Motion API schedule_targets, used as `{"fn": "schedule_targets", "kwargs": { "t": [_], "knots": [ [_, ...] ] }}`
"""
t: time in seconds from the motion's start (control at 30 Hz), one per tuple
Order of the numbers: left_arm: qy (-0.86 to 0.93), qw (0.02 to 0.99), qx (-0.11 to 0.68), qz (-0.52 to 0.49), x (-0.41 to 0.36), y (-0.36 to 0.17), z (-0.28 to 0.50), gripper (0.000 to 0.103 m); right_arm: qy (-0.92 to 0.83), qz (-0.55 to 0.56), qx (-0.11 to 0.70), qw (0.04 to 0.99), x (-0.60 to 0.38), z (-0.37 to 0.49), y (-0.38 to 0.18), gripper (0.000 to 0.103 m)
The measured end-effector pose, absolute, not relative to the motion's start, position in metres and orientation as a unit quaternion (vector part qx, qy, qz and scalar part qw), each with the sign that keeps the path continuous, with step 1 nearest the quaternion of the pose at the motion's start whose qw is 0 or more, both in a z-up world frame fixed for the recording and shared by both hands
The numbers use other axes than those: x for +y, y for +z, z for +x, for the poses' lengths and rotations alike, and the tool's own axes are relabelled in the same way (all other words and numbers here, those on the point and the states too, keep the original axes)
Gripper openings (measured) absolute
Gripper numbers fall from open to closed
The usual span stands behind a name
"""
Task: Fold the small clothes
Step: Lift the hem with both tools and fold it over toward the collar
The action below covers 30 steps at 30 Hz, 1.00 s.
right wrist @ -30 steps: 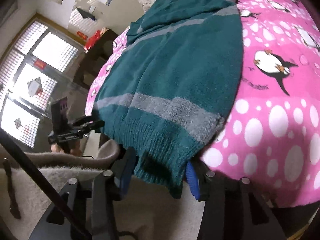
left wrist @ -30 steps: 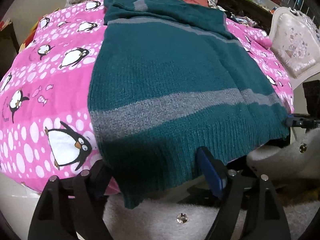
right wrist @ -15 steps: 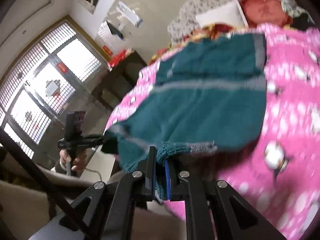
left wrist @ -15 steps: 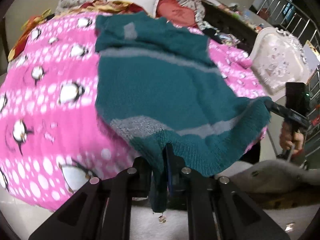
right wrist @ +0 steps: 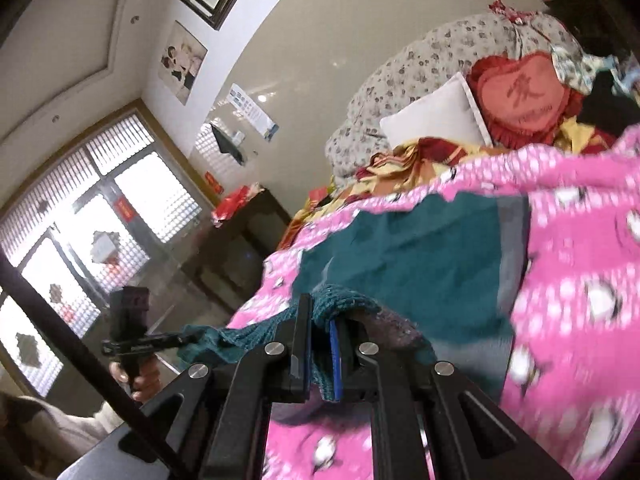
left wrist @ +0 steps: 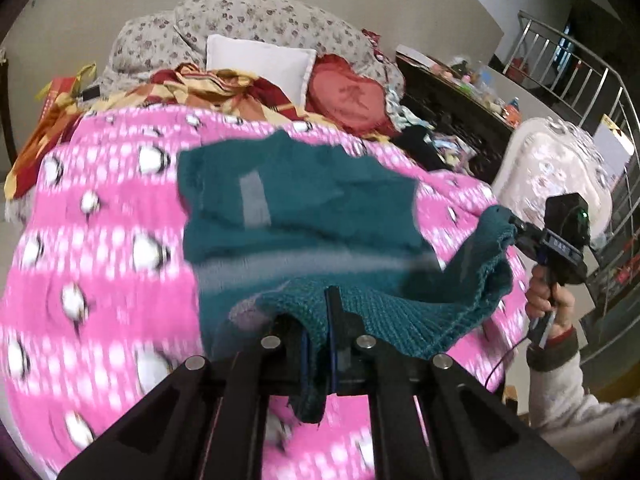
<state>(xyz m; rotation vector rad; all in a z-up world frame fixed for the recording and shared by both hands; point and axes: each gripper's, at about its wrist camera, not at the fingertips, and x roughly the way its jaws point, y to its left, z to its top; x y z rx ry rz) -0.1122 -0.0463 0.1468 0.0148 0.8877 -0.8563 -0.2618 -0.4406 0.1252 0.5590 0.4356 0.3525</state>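
Observation:
A teal knitted sweater (left wrist: 304, 216) with grey stripes lies on a pink penguin blanket (left wrist: 100, 264). Its bottom hem is lifted off the bed and carried over the body. My left gripper (left wrist: 318, 332) is shut on the hem's left corner. My right gripper (right wrist: 320, 344) is shut on the hem's right corner; it also shows at the right of the left wrist view (left wrist: 520, 228). The hem hangs slack between the two grippers. In the right wrist view the sweater (right wrist: 420, 256) lies ahead, and the left gripper (right wrist: 188, 336) shows at the left.
Pillows are piled at the head of the bed: a white one (left wrist: 260, 64), a red heart cushion (left wrist: 348, 100) and a floral quilt (left wrist: 248, 20). A dark cluttered cabinet (left wrist: 452, 96) and a pale chair back (left wrist: 560, 168) stand to the right. A dark cabinet (right wrist: 240, 244) stands to the left.
Both grippers closed on the sweater's bottom hem, lifted it off the bed edge and carried it up and forward over the sweater's body toward the collar.

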Motion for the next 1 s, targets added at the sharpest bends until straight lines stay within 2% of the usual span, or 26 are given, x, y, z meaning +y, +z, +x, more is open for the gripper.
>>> {"fn": "schedule_targets", "kwargs": {
  "t": [0.27,0.6,0.67,0.73,0.77,0.8,0.83,0.93,1.0],
  "knots": [
    [-0.361,0.836,0.413,-0.012,-0.092,0.157,-0.006,0.007,0.132,0.296,0.212,0.922,-0.485,-0.182,0.131,0.008],
    [-0.293,0.835,0.465,-0.024,-0.140,0.105,0.104,0.007,0.051,0.333,0.270,0.902,-0.538,-0.084,0.085,0.008],
    [-0.284,0.829,0.482,-0.021,-0.144,0.094,0.112,0.009,0.035,0.336,0.283,0.898,-0.543,-0.073,0.074,0.009],
    [-0.282,0.822,0.494,-0.037,-0.140,0.089,0.118,0.010,0.023,0.337,0.286,0.897,-0.547,-0.073,0.072,0.016],
    [-0.282,0.822,0.493,-0.041,-0.137,0.091,0.119,0.012,0.014,0.337,0.280,0.899,-0.550,-0.079,0.076,0.021],
    [-0.281,0.824,0.490,-0.039,-0.135,0.094,0.119,0.014,0.011,0.339,0.270,0.901,-0.552,-0.086,0.080,0.031],
    [-0.280,0.828,0.485,-0.033,-0.133,0.098,0.118,0.019,0.011,0.343,0.258,0.903,-0.553,-0.093,0.085,0.041],
    [-0.258,0.853,0.453,-0.018,-0.126,0.115,0.111,0.047,0.018,0.328,0.245,0.912,-0.548,-0.116,0.105,0.047],
    [-0.256,0.866,0.430,-0.015,-0.118,0.127,0.103,0.048,0.024,0.293,0.257,0.920,-0.535,-0.120,0.113,0.047]
  ]
}}
